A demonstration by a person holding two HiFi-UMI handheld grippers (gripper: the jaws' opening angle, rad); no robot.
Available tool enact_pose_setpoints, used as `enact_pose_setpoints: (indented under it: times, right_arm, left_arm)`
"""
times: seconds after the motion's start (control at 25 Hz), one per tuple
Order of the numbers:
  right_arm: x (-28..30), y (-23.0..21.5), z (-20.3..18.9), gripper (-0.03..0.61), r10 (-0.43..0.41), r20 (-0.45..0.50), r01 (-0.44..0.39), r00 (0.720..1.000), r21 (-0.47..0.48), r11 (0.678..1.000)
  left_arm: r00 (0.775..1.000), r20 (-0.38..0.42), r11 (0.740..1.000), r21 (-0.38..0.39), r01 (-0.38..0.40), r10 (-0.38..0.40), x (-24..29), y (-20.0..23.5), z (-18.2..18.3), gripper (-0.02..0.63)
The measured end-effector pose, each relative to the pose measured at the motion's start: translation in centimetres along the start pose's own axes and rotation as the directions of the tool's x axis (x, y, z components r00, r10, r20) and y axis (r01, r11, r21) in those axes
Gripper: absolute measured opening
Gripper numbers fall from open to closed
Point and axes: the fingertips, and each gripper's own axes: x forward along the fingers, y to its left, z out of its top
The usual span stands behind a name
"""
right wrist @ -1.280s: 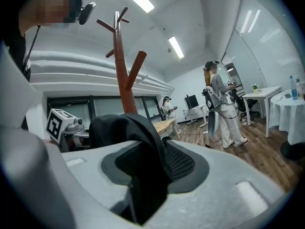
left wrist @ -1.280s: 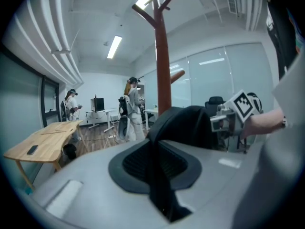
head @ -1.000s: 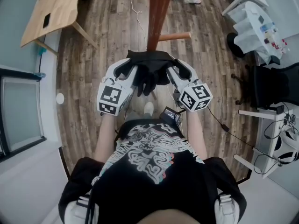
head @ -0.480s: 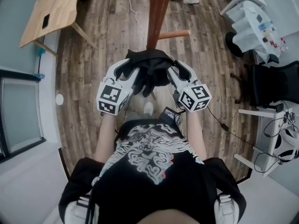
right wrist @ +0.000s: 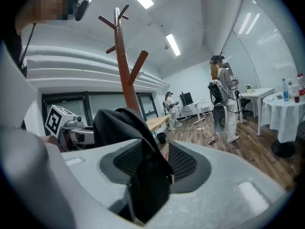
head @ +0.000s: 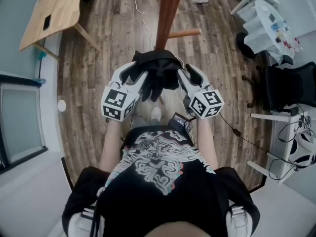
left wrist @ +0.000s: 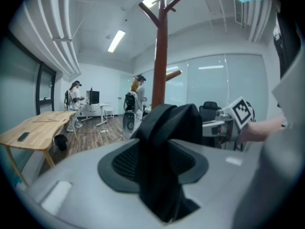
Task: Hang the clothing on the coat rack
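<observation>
Black clothing (head: 157, 75) hangs between the grippers, coat rack (head: 168, 14) at twelve o'clock; with the left gripper (head: 134, 73) opening its jaws around the fabric, the right gripper (head: 186, 74), clenched on it, should bear the weight.

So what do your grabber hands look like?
The left gripper and right gripper are white, with dark ribbed pads and a cube of black-and-white squares. A black cable trails from the right one. The shirt is black, short-sleeved, with a white print. The left jaws are opening, cloth between them.
</observation>
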Motion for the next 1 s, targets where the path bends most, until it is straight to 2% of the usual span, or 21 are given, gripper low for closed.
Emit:
enact_pose_setpoints:
  times: [0.52, 0.72, 1.0]
  right_arm:
    - [-1.0, 1.0, 0.3, 0.169, -0.025, 0.023, 0.025, 0.999, 0.000, 1.000]
    - [-1.1, 1.9, 0.3, 0.167, -0.007, 0.027, 0.006, 1.000, 0.011, 1.000]
    - [-1.8, 2.8, 0.3, 0.163, -0.036, 0.037, 0.037, 0.999, -0.006, 0.999]
  left_arm:
    - [0.999, 0.004, 0.999, 0.002, 0.037, -0.037, -1.0, -0.5, 0.0, 0.138]
    - [0.998, -0.002, 0.998, 0.004, 0.056, -0.056, -1.5, -0.8, -0.1, 0.138]
    - [0.998, 0.012, 0.998, -0.003, 0.067, -0.067, -2.6, -0.8, -0.1, 0.138]
